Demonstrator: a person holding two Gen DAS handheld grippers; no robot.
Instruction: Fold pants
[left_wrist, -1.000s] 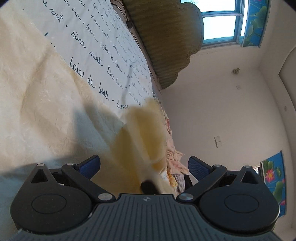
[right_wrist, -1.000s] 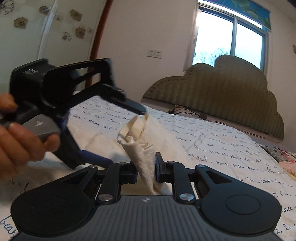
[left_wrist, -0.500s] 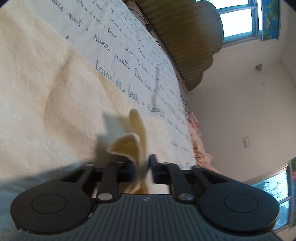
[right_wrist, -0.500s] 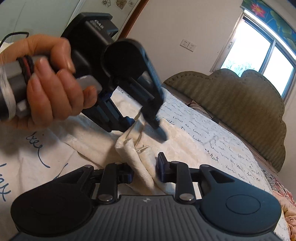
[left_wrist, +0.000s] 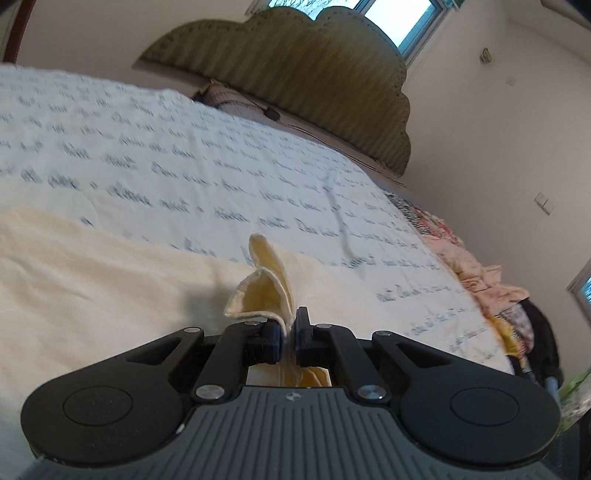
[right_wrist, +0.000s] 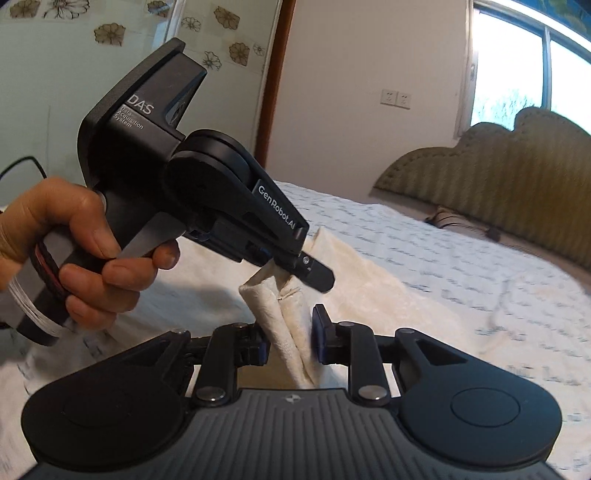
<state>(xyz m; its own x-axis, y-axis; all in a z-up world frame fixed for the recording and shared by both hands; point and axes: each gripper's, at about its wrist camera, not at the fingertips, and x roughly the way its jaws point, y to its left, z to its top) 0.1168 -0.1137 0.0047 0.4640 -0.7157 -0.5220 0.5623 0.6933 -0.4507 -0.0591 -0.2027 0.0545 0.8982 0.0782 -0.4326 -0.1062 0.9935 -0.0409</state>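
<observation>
Cream pants (left_wrist: 92, 280) lie spread on the bed. In the left wrist view my left gripper (left_wrist: 290, 332) is shut on a pinched-up edge of the pants, a folded corner (left_wrist: 264, 291) sticking up past the pads. The right wrist view shows my right gripper (right_wrist: 290, 339) shut on a thick bunch of the same cream pants (right_wrist: 291, 325). The left gripper (right_wrist: 314, 275), held by a hand (right_wrist: 85, 251), grips the cloth just above and beyond the right one.
The bedsheet (left_wrist: 184, 158) is white with dark handwriting print. A green scalloped headboard (left_wrist: 295, 74) stands at the far end under a window (right_wrist: 524, 70). Crumpled patterned clothes (left_wrist: 480, 273) hang at the bed's right edge.
My left gripper went from wide open to shut on the pants' edge, then rolled and lifted with it. The right gripper kept its grip and moved slightly with the cloth.
</observation>
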